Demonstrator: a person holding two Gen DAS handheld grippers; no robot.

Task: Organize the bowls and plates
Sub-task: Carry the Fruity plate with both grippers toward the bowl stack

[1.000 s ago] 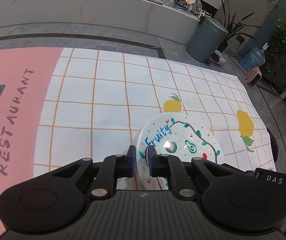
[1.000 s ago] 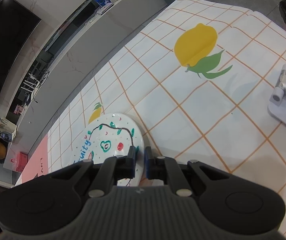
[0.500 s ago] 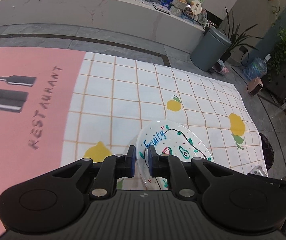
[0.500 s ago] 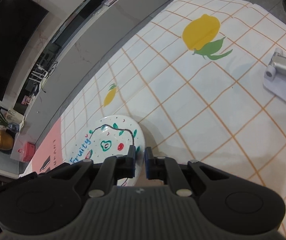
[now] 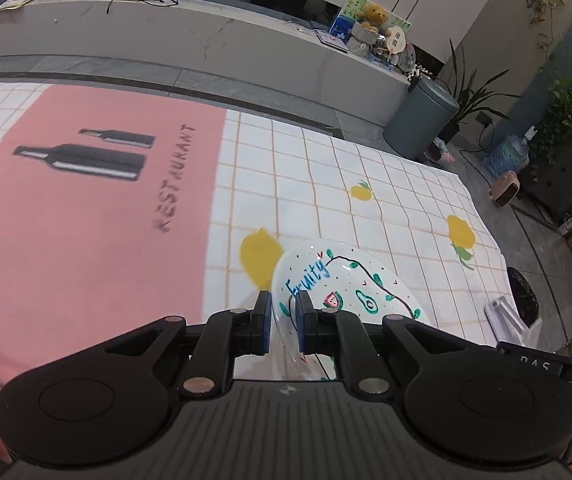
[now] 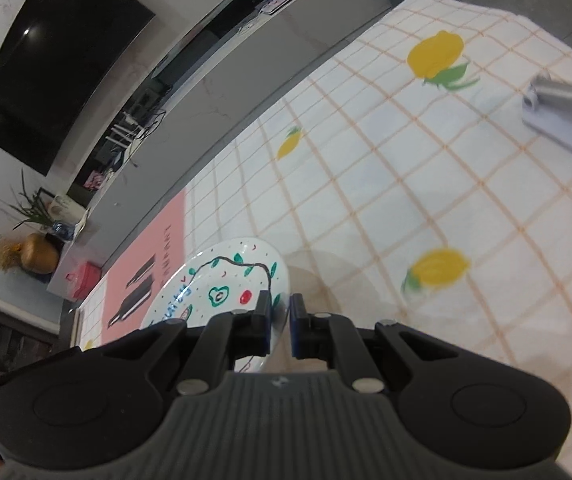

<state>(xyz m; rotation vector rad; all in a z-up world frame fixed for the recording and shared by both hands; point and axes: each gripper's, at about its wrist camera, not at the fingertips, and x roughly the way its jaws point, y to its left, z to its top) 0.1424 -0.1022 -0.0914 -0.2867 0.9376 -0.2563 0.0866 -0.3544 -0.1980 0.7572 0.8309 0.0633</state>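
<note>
While I am looking through the left wrist camera, my left claw (image 5: 283,322) is pinching the near rim of the white plate (image 5: 349,284), its two blue pads (image 5: 262,322) sitting on either side of the edge with only the plate's thickness between them. That plate, painted with "Fruity", a watermelon slice and an avocado, is hanging tilted above the checked cloth (image 5: 325,184), partly covering a printed lemon (image 5: 258,260). Beyond it the cloth's pink panel (image 5: 86,220) is showing dark bottles and the word "RESTAURANT". A silver stand (image 5: 505,314) is lying blurred at the cloth's right edge, and a grey bin (image 5: 419,120) is standing on the floor past the far edge, near a long pale counter (image 5: 206,40).

Turning to the right wrist camera, my right claw (image 6: 281,326) is gripping the same plate (image 6: 222,276) on its opposite rim, narrowed down onto the edge so the plate is being carried between both claws. It is riding clear of the cloth (image 6: 405,184), with a soft shadow beneath it. A printed lemon (image 6: 437,266) is showing just beside the claw on the right, and the silver stand (image 6: 557,108) is resting well apart near the upper right. I cannot tell whether the surface under the cloth is a tabletop or the floor.
</note>
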